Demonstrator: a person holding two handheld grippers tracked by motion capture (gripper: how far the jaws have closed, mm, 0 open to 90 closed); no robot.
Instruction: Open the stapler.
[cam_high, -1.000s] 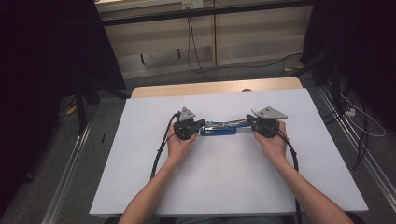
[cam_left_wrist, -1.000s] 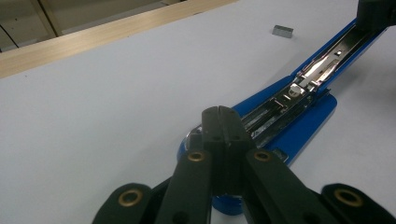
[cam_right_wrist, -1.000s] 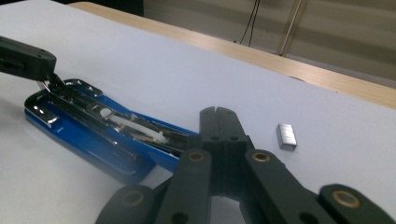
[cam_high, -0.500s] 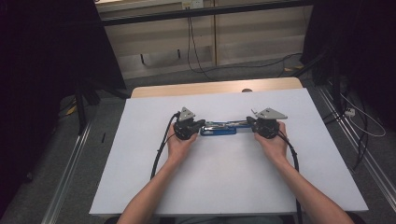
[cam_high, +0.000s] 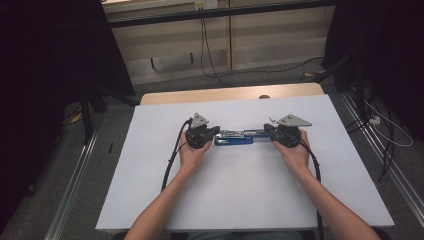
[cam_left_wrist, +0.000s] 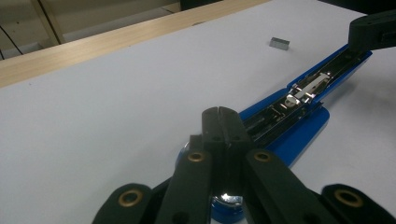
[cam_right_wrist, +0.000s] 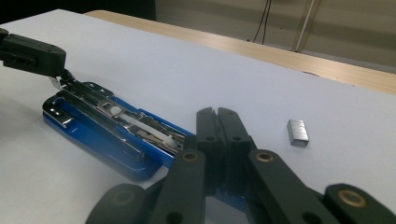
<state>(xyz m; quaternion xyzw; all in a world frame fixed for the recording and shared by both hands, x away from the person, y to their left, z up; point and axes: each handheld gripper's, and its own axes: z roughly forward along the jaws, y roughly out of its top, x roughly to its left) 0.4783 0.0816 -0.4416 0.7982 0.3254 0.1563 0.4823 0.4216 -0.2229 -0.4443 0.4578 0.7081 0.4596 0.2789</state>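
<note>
Blue stapler (cam_high: 235, 137) lies swung open flat at mid-table on the white sheet (cam_high: 240, 195), magazine exposed. Left gripper (cam_left_wrist: 218, 112) pins one end, right gripper (cam_right_wrist: 216, 113) the other, both with jaws pressed together (likely steadying it for reloading). Staple strip (cam_right_wrist: 298, 132) waits nearby.

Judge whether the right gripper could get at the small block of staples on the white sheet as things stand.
Probably yes. The staple block lies alone on the bare white sheet, close beside the right gripper, with nothing between them. But its jaws are shut at the opened blue stapler and must open first.
</note>
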